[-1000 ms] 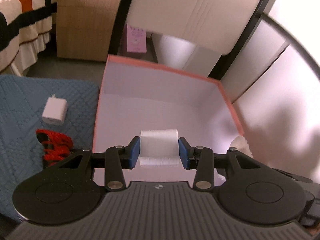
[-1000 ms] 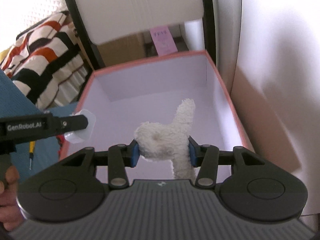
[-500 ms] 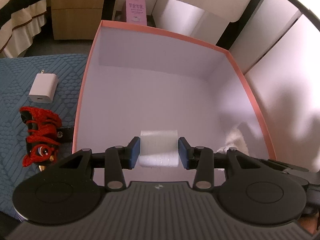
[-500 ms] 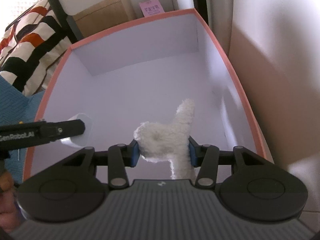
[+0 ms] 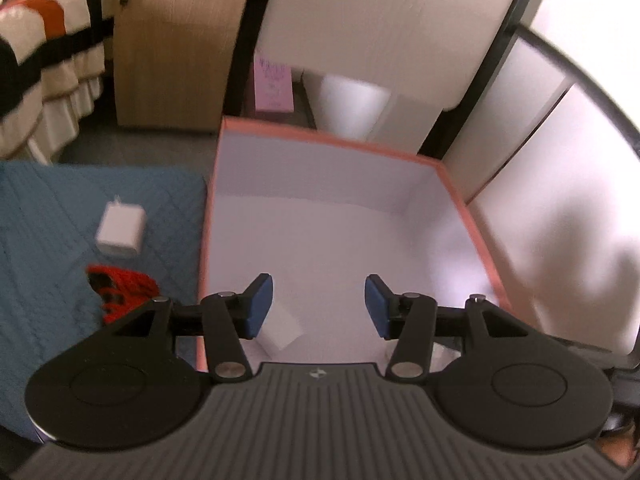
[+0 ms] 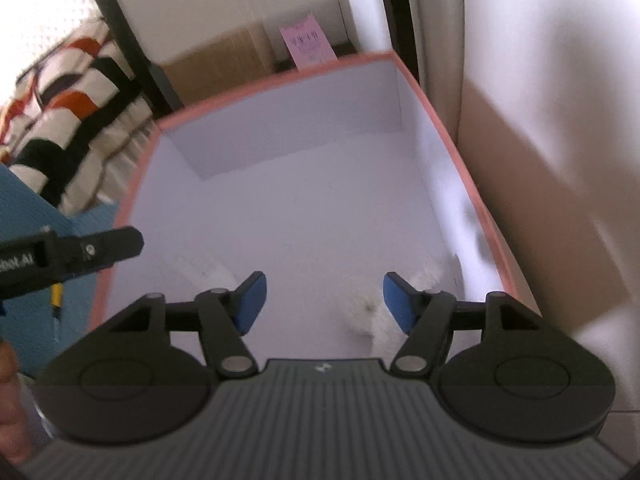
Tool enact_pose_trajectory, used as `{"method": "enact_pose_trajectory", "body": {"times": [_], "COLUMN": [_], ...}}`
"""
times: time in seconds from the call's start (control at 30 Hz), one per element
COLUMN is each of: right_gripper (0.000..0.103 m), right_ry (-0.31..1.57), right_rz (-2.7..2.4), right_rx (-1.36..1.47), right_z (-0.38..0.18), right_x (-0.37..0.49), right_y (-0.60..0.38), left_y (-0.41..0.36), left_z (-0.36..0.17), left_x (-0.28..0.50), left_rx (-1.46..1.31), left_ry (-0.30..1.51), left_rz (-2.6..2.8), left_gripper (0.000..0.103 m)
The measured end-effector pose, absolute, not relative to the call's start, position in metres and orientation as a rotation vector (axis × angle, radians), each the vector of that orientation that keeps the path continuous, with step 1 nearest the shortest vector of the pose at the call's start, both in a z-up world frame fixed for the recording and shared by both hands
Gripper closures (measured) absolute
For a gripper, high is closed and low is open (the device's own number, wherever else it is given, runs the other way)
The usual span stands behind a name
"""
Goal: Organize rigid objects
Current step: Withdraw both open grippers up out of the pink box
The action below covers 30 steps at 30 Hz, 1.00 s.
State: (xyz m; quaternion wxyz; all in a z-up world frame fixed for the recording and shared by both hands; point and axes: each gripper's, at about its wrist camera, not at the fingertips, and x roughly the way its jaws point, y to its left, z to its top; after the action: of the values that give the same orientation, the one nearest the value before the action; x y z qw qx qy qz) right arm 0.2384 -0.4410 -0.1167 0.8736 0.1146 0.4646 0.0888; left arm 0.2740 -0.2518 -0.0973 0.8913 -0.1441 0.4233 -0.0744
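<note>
A pink-rimmed box (image 5: pixel 328 142) with a white inside stands open in both views; its rim shows in the right wrist view (image 6: pixel 276 80). My left gripper (image 5: pixel 319 306) is open above the box's near end; a small white block (image 5: pixel 280 330) lies on the box floor below its left finger. My right gripper (image 6: pixel 323 298) is open over the box; a white fluffy toy (image 6: pixel 376 308) lies on the floor by its right finger. The left gripper's finger (image 6: pixel 100 246) shows at the left of the right wrist view.
On the blue quilted mat (image 5: pixel 52 208) left of the box lie a white charger (image 5: pixel 120 232) and a red knitted item (image 5: pixel 120 292). A wooden cabinet (image 5: pixel 172 52), a striped bedspread (image 5: pixel 36 60) and a pink carton (image 5: pixel 274 84) stand behind. A wall (image 6: pixel 560 120) runs along the right.
Both grippers have opened. The white block dropped from the left gripper and the fluffy toy from the right; both now lie on the box floor. Both grippers have lifted back slightly.
</note>
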Motion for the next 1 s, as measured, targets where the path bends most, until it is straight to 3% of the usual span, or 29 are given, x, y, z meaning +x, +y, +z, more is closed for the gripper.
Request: {"method": "enact_pose_trajectory", "body": {"times": [0.53, 1.0], "right_gripper": [0.036, 0.036], "right_ry": [0.714, 0.698], "right_rz": [0.278, 0.335], "right_rx": [0.192, 0.152], "right_z": [-0.003, 0.006], "right_x": [0.182, 0.129], "right_y": [-0.394, -0.337], "left_y": [-0.19, -0.108], "left_z": [0.019, 0.008], "left_x": [0.186, 0.104], "left_rx": [-0.27, -0.303], "left_ry": [0.643, 0.646], "left_rz": [-0.109, -0.025], "left_gripper": [0.046, 0.046]}}
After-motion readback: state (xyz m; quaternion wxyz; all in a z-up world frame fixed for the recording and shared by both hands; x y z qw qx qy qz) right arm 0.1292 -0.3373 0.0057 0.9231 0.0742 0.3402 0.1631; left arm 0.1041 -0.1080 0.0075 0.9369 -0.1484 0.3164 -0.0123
